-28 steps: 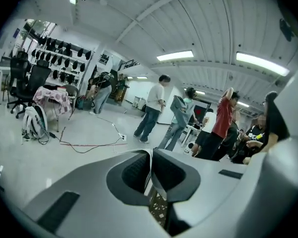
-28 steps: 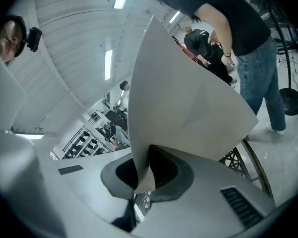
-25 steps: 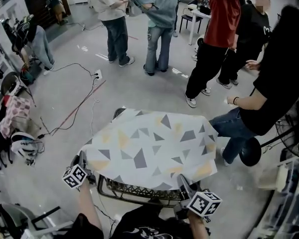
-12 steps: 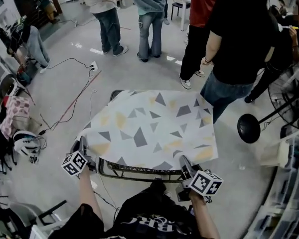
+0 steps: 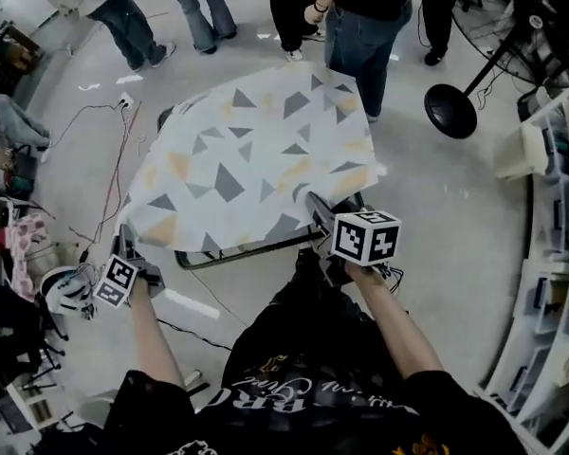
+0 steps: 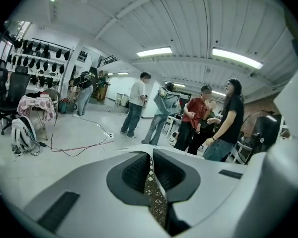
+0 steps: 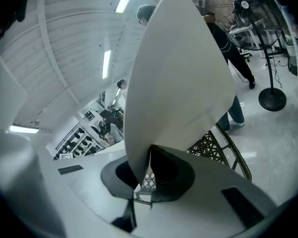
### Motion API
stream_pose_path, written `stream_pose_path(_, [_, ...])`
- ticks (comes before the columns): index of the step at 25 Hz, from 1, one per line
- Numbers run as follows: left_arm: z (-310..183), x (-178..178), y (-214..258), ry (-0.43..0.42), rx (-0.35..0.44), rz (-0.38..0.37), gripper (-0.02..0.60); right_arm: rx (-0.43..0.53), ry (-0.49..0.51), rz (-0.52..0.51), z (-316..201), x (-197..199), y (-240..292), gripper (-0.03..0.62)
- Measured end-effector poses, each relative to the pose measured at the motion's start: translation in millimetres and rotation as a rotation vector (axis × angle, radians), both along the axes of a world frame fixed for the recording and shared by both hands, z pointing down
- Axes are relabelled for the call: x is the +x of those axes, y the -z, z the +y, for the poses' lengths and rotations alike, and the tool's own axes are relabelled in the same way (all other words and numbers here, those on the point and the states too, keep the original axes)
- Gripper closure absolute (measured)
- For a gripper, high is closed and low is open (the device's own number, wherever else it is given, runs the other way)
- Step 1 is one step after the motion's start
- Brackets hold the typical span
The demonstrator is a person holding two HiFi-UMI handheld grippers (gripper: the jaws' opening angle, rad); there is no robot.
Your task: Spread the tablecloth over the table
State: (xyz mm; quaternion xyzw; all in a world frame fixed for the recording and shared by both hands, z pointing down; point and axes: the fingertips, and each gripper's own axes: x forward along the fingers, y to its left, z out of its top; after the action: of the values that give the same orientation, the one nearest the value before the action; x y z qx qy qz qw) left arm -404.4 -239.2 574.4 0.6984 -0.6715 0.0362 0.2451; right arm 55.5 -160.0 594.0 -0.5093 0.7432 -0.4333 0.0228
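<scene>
White tablecloth with grey and yellow triangles looks light, limp and prone to slide; it's draped over the black metal lattice table, so grip it at the near corners. Left gripper and right gripper each have jaws pinched fully closed on that near hem. Grey floor, loose cables, person in jeans just beside the far edge, black fan base to the right.

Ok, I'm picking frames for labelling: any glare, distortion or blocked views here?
Head view: even light, no glare, edges bowed, tablecloth clear. Left gripper view: strong fisheye, black corners, ceiling lights bright, the rest readable. Right gripper view: same fisheye, tilted, and the tablecloth blocks much of the middle.
</scene>
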Motion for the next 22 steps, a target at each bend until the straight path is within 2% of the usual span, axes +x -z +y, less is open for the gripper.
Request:
stream_pose_path(6, [14,5,1,-0.053,-0.028,-0.019,0.551,-0.035,0.038,-0.057,16,2,-6,0.572])
stream_pose_path(15, [25,6,-22,-0.143,-0.042,-0.036,0.551,-0.058,-0.005,-0.029,25,13,-20,0.572])
stream_pose_path(22, [14,-11,-35,-0.248,-0.081,-0.018,0.551,-0.097,-0.038,0.012,28,-13,-20,0.574])
